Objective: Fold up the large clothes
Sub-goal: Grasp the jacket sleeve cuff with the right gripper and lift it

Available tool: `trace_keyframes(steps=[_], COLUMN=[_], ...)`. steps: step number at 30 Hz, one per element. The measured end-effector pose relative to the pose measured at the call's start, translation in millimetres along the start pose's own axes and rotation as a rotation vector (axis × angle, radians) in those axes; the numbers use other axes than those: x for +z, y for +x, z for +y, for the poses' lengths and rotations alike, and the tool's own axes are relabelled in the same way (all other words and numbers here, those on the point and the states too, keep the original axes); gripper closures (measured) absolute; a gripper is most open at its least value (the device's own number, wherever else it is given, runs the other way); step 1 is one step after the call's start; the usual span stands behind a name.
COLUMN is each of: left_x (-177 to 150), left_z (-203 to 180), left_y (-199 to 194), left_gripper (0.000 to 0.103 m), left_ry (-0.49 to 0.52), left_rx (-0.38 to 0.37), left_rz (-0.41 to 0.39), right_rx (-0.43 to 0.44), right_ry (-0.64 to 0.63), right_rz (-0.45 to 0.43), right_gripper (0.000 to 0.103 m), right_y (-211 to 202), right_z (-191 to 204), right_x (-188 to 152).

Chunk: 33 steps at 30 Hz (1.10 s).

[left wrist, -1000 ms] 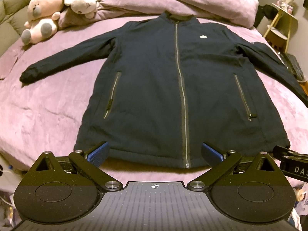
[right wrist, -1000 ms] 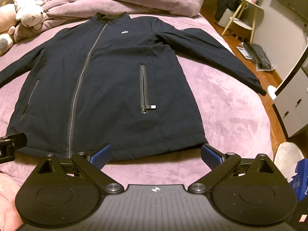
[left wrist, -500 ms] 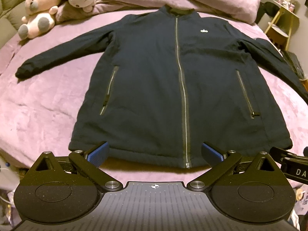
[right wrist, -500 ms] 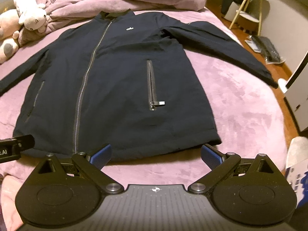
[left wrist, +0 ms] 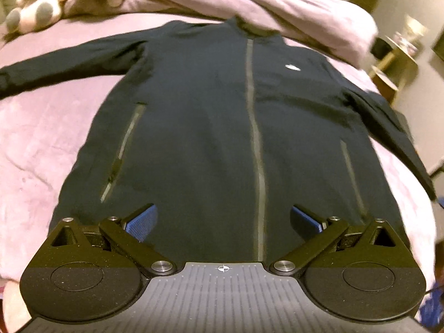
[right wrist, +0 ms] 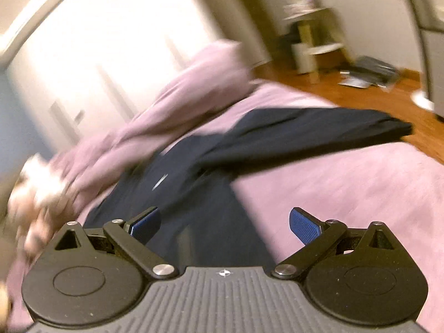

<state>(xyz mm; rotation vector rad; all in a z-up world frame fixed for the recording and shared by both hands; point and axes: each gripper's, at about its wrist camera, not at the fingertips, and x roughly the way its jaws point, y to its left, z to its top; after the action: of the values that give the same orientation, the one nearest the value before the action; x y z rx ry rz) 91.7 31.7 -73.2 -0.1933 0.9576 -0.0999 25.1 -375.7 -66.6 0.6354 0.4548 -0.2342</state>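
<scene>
So the jacket [left wrist: 211, 138] is laid out flat, front up, on the pink bed [left wrist: 41, 144], zipped, collar at the far end by the bunched duvet [left wrist: 249, 2]. My left gripper [left wrist: 223, 219] sits over the hem end, pretty much centred: the zip [left wrist: 256, 149] runs straight away from me just right of the midpoint between the fingers. Both blue pads [left wrist: 141, 220] are spread wide with nothing between them, just hanging over the dark fabric (can't tell if they're touching it or a bit above). The left pocket zip [left wrist: 122, 149] angles off just beyond the left finger, the left sleeve [left wrist: 63, 61] stretches out flat toward the left edge of the bed, and a couple of plushies [left wrist: 36, 8] sit at the far left corner.

Right wrist view is tilted and badly smeared, so take this loosely. Right gripper [right wrist: 224, 222] is also wide open and holding nothing. The jacket's right side [right wrist: 205, 216] is under and just ahead of the left finger, while the right finger hangs over bare pink cover [right wrist: 347, 183]. The right sleeve [right wrist: 319, 130] runs off ahead and to the right, cuff at the bed's edge with wood floor [right wrist: 374, 94] past it. A pale side table [right wrist: 313, 47] stands farther back.
</scene>
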Motion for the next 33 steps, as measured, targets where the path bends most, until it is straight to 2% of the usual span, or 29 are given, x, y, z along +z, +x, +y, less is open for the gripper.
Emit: trace_keyframes(steps=[3, 4, 5, 7, 9, 10, 13, 16, 17, 20, 22, 24, 27, 28, 30, 31, 33], left_x=[11.7, 15.8, 19.5, 24.2, 27.8, 28.5, 27.8, 28.2, 29.4, 33.8, 39.3, 47.1, 59.4, 65.2, 74.6, 80.5, 86.6], left_z=[7.1, 9.1, 10.9, 15.2, 19.9, 23.3, 34.7, 39.9, 42.2, 45.6, 48.8, 51.6, 52.6, 52.0, 49.9, 49.5, 46.4], left_y=[22.4, 30.5, 38.0, 48.8, 59.9, 66.0, 77.8, 79.6, 79.8, 73.5, 65.5, 54.3, 40.6, 37.3, 35.5, 35.8, 38.8], left_gripper=[0.0, 0.0, 0.0, 0.0, 0.0, 0.0, 0.0, 0.0, 0.0, 0.0, 0.0, 0.0, 0.0, 0.0, 0.0, 0.0, 0.0], left_ry=[-0.032, -0.038, -0.045, -0.059, -0.075, -0.087, -0.114, -0.101, -0.102, -0.098, -0.094, -0.101, -0.106, -0.111, -0.13, -0.15, -0.179], left_rx=[0.049, 0.065, 0.08, 0.09, 0.102, 0.104, 0.102, 0.098, 0.09, 0.084, 0.07, 0.033, -0.042, -0.077, -0.145, -0.193, -0.253], left_rz=[-0.03, -0.036, -0.041, -0.048, -0.042, -0.029, -0.007, -0.011, -0.008, -0.014, -0.036, -0.076, -0.134, -0.152, -0.158, -0.16, -0.157], right_rx=[-0.098, -0.113, -0.14, -0.176, -0.183, -0.182, -0.181, -0.216, -0.23, -0.338, -0.377, -0.287, -0.063, 0.033, 0.136, 0.172, 0.205], right_ry=[0.177, 0.255, 0.342, 0.527, 0.691, 0.761, 0.86, 0.844, 0.836, 0.685, 0.476, 0.245, -0.103, -0.239, -0.432, -0.52, -0.62], right_rz=[-0.027, -0.021, -0.018, -0.031, -0.075, -0.108, -0.176, -0.176, -0.163, -0.119, -0.153, -0.183, -0.144, -0.106, -0.013, 0.045, 0.109], right_gripper=[0.008, 0.019, 0.035, 0.053, 0.059, 0.066, 0.071, 0.079, 0.082, 0.088, 0.09, 0.09, 0.09, 0.085, 0.062, 0.043, 0.04], right_y=[40.4, 56.4, 70.9, 92.3, 105.7, 112.1, 127.9, 141.0, 144.9, 150.5, 145.8, 136.8, 128.6, 126.7, 128.0, 130.7, 135.1], right_z=[-53.6, -75.1, -95.9, -133.7, -161.3, -172.6, -188.5, -194.1, -189.7, -168.4, -123.5, -64.0, 38.1, 76.5, 129.3, 150.7, 170.4], right_x=[28.8, 37.1, 43.5, 49.3, 47.8, 45.7, 43.1, 47.1, 59.1, 86.4, 105.6, 116.7, 109.8, 96.3, 64.8, 43.7, 8.8])
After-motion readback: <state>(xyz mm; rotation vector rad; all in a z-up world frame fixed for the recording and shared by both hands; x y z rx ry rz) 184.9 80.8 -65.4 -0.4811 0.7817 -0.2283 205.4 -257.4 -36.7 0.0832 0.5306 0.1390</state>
